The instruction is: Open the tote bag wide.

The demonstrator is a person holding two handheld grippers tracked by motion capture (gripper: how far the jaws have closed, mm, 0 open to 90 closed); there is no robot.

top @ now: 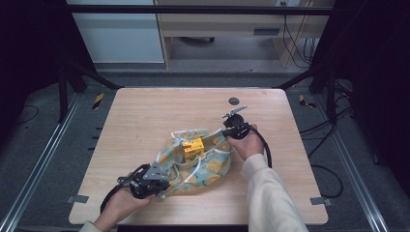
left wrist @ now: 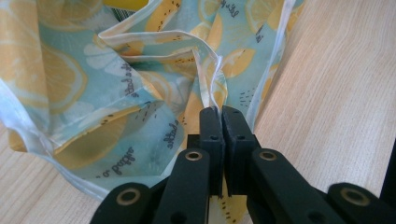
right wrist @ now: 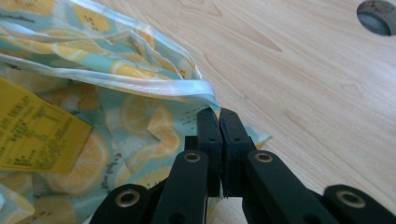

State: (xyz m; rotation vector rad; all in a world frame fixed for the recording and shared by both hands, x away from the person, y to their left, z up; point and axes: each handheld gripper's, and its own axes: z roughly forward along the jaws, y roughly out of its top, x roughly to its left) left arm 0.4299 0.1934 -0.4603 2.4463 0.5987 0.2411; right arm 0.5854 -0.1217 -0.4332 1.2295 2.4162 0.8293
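Observation:
A light blue cloth bag printed with lemons (top: 203, 164) lies crumpled in the middle of the wooden table (top: 145, 116). A yellow box (top: 192, 149) sits in its open top. My left gripper (top: 162, 186) is at the bag's near left corner, shut on a fold of its white-edged rim (left wrist: 212, 88). My right gripper (top: 226, 133) is at the bag's far right corner, shut on the rim there (right wrist: 201, 88). In the right gripper view the yellow box (right wrist: 32, 135) shows printed text, to the left of the jaws.
A round dark grommet (top: 234, 101) is set in the table near its far edge, also seen as the grommet (right wrist: 377, 16) from the right gripper. Bare wood lies around the bag. Black cables trail off both grippers.

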